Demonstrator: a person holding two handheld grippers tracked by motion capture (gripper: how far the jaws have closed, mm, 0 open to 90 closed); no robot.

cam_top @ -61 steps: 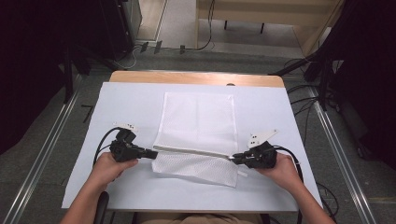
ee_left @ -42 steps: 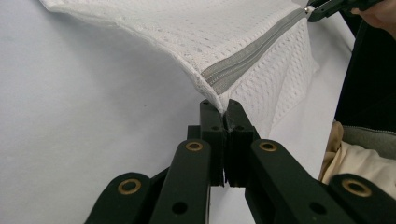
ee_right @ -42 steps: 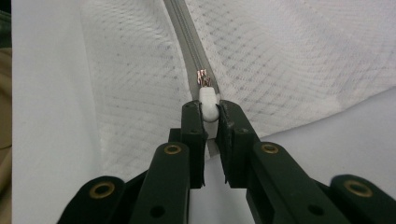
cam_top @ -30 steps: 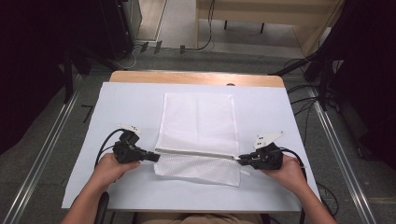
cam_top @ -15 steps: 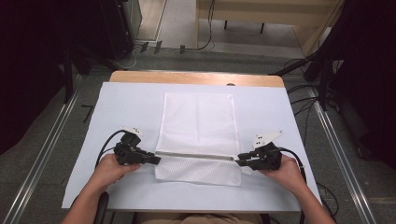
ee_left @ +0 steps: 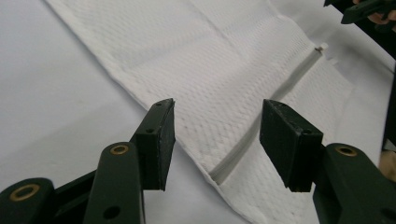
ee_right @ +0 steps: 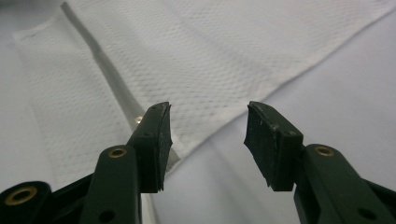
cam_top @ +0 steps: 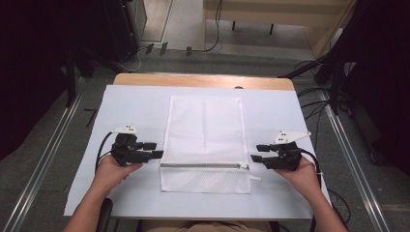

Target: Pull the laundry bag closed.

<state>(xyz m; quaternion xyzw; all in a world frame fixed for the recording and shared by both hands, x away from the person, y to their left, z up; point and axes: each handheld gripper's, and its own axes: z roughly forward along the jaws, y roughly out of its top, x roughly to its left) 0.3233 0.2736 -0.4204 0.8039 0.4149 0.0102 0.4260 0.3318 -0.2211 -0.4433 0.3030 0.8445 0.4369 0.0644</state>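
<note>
A white mesh bag (cam_top: pixel 205 130) lies flat on the white-covered table (cam_top: pixel 135 104), its grey zipper (cam_top: pixel 203 165) running across near the front end. My left gripper (cam_top: pixel 153 149) rests just off the bag's left edge, level with the zipper. Its jaws have just been opening and stand open. In the left gripper view the left gripper (ee_left: pixel 218 106) hovers over the bag's (ee_left: pixel 201 51) edge and zipper (ee_left: pixel 289 79) without pressing. My right gripper (cam_top: pixel 255 153) sits off the right edge, also just opened. In the right gripper view the right gripper (ee_right: pixel 208 109) frames the bag's (ee_right: pixel 187 51) corner beside the zipper (ee_right: pixel 102 65).
A strip of bare wood (cam_top: pixel 203 81) shows at the table's far edge. Dark equipment (cam_top: pixel 116 29) and cables (cam_top: pixel 212 46) lie on the floor beyond. Metal rails (cam_top: pixel 43 159) run along both sides of the table. White cover stretches left and right of the bag.
Both grippers were shut on the bag's sides at the zipper ends; now both have opened and let go. The bag, earlier rumpled at the front, lies smooth and flat.
</note>
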